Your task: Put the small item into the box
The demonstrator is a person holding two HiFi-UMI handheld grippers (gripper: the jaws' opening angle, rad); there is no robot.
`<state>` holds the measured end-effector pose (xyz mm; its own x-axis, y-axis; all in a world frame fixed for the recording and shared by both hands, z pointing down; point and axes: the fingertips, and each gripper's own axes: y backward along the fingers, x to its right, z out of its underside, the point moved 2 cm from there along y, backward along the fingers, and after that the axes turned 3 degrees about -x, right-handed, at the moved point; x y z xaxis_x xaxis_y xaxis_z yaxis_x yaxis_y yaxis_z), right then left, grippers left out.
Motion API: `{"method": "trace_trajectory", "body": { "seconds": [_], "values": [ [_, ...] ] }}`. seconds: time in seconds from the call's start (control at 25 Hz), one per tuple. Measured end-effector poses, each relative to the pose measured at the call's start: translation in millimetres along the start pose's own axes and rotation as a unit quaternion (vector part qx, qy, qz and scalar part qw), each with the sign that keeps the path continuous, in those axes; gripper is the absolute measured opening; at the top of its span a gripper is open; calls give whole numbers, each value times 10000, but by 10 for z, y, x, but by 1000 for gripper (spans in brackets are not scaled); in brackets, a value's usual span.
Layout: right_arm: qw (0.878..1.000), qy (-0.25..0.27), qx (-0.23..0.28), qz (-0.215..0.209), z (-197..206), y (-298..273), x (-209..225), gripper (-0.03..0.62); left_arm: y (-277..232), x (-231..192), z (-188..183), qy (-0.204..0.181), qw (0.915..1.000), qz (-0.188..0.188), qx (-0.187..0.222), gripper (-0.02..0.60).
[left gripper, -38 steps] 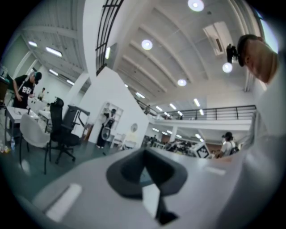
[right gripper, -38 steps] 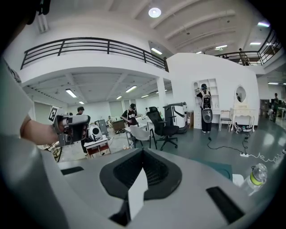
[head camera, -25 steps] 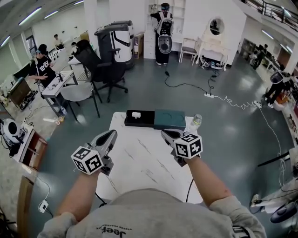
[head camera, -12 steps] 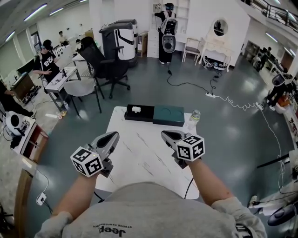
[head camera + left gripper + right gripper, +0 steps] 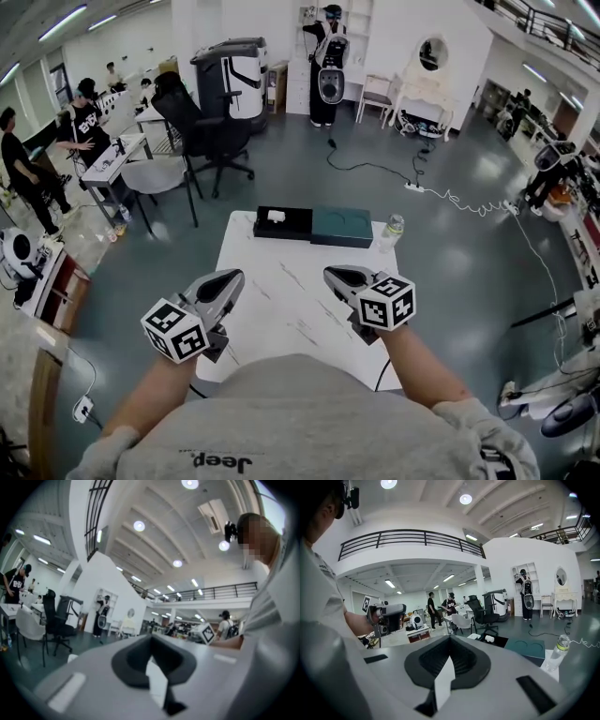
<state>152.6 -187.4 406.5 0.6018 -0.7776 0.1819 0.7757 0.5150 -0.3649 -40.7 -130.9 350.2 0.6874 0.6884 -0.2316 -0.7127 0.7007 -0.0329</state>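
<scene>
The white marbled table point(image 5: 281, 319) fills the middle of the head view, its near edge hidden by the person's chest. Its left, right and far edges are free against grey floor. The middle of the table, between the grippers and the far edge, is bare.

Both forearms reach out over the near half of the table. The left hand-held gripper point(image 5: 228, 281) sits toward the table's left side and the right hand-held gripper point(image 5: 337, 277) toward its right. The two are well apart, and their tips angle slightly inward toward the table's far edge. Each gripper's own view shows its jaws pressed together with nothing between them.

The box point(image 5: 295, 226) lies at the far edge of the table, its long axis running along that edge. It has an open black tray on the left and a teal section point(image 5: 342, 228) touching it on the right. A clear bottle point(image 5: 392, 232) stands upright near the table's far right corner.

The small item point(image 5: 275, 217), white, rests inside the black tray. It is too small to tell which way it points.
</scene>
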Motion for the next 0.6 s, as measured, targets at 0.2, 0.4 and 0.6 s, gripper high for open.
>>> {"method": "trace_trajectory", "body": {
  "seconds": [0.2,0.4,0.6],
  "values": [
    [9999,-114,11,126,-31,-118,-242,9,213,-166,-30,65,9998,206,-41,6],
    [9993,-218,164,271,-145,-258,-486,9,455,-390,-105,94,9992,384,-21,6],
    [9987,-296,187,359,-157,-393,-665,9,650,-591,-108,175,9988,456,44,6]
  ]
}}
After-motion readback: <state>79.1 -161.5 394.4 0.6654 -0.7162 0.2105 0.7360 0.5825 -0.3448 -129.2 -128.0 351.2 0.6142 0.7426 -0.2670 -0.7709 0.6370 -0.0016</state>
